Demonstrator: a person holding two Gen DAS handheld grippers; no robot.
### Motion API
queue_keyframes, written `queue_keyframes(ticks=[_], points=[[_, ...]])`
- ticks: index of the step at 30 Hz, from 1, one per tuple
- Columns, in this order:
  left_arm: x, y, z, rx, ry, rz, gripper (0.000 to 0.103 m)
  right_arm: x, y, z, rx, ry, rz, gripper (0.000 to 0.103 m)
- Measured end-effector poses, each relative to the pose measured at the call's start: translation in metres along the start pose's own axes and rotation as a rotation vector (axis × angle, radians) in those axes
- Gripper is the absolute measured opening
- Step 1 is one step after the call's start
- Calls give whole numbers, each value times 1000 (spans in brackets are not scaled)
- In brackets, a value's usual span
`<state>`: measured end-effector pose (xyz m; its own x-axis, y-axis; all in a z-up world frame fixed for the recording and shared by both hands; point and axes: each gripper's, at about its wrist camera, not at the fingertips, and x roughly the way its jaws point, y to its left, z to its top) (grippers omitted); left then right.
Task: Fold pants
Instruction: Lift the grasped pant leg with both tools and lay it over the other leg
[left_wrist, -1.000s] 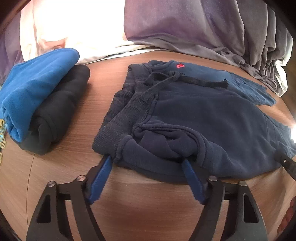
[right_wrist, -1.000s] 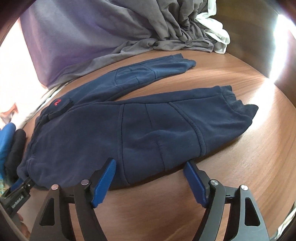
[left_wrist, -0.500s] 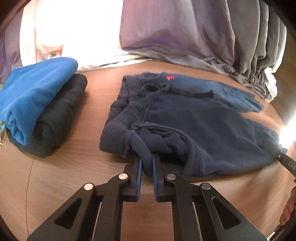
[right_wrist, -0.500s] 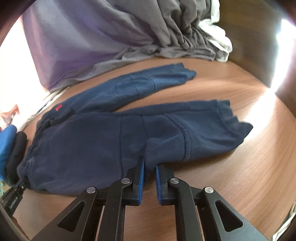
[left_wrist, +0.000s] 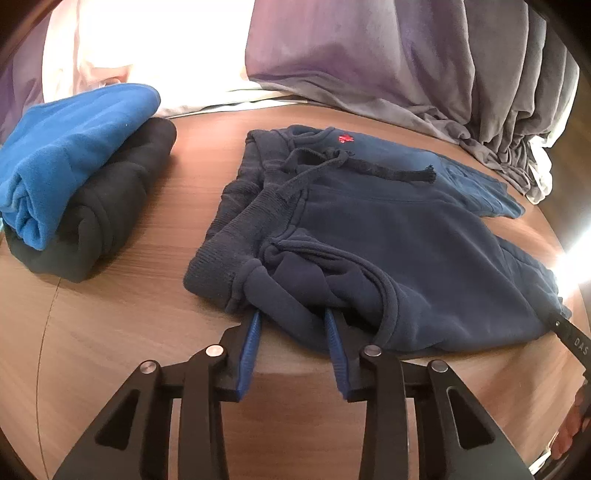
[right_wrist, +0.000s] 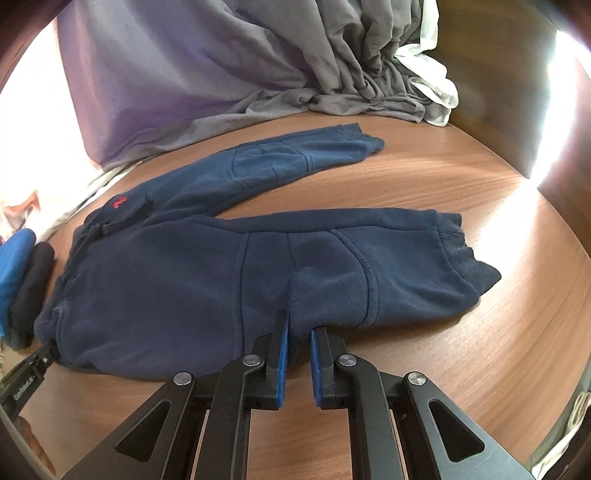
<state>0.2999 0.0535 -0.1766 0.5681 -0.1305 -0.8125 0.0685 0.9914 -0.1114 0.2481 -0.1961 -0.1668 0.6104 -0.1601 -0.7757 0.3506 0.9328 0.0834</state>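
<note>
Here, fleecy navy pants (left_wrist: 388, 236) lie rumpled on smooth wood-grain table (left_wrist: 129, 332).

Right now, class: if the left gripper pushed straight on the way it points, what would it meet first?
The navy pants. The left gripper has its jaws opening with the bunched fabric beside the waistband between them, so it would press into that fold first, probably with the wooden table under it.
</note>
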Motion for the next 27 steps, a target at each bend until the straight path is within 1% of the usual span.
queue_keyframes(ticks=[3,4,5,6,8,12,15,19,22,24,27], points=[[6,0,0,-3,1,4,36,1,1,-1,-8,0,-4,11],[6,-1,0,-2,-7,7,34,2,0,-1,-7,3,-3,11],[6,-1,0,1,-13,9,29,3,0,-1,-6,5,-3,11],[5,-2,1,6,-17,11,14,4,0,-1,-7,7,-3,11],[2,-1,1,6,-19,4,11,4,1,-1,-9,8,-1,11],[-26,4,8,-36,-54,-29,10,-6,0,4,-8,-10,8,11],[-50,2,15,-20,-98,-29,10,-28,0,13,-10,-58,19,11],[-71,3,20,-46,-85,-49,10,-62,-1,26,-24,-119,35,11],[-72,0,16,-35,-63,-28,10,-79,-5,27,-35,-144,36,11],[-69,-1,12,-46,-34,-26,10,-80,-6,24,-48,-130,32,11],[-73,-3,14,-56,-46,-23,10,-77,-10,22,-41,-93,39,11]])
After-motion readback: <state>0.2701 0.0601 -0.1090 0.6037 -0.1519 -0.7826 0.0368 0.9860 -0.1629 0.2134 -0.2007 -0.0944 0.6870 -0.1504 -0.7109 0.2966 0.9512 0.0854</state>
